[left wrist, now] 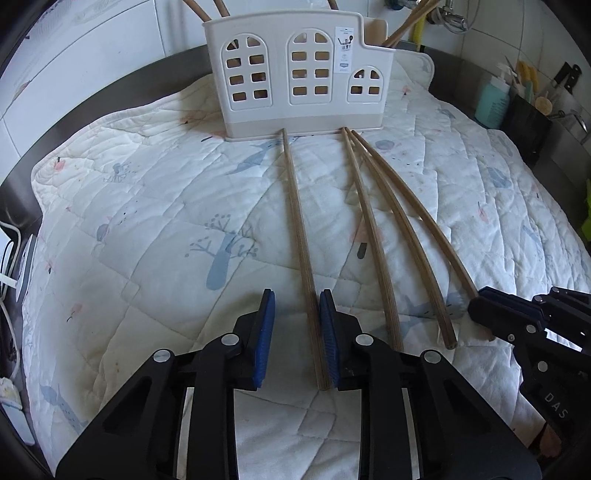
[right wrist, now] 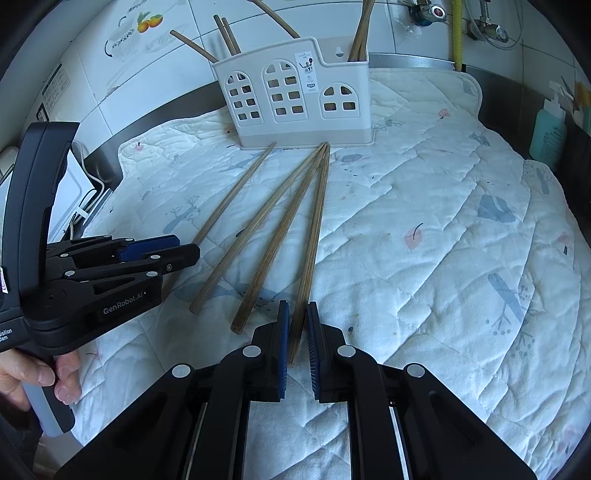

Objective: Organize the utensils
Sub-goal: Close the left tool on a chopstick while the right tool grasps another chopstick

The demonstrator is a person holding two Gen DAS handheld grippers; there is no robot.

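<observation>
Lying on the quilted mat [left wrist: 147, 221] before the holder [left wrist: 299, 74] at its far edge, four chopsticks are being gathered: the left gripper [left wrist: 297, 321], jaws narrowed but not clamped, straddles one chopstick [left wrist: 299, 236], the right gripper [right wrist: 295, 334] is clamped on another [right wrist: 314, 229], and lifting into the holder is judged next.

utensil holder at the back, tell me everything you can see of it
The utensil holder is a cream plastic caddy standing upright on the quilted mat near the tiled wall. Its front has arched, window-like cutouts and a small label. Wooden chopsticks stick out of its compartments, and loose chopsticks' tips lie at its base.
</observation>
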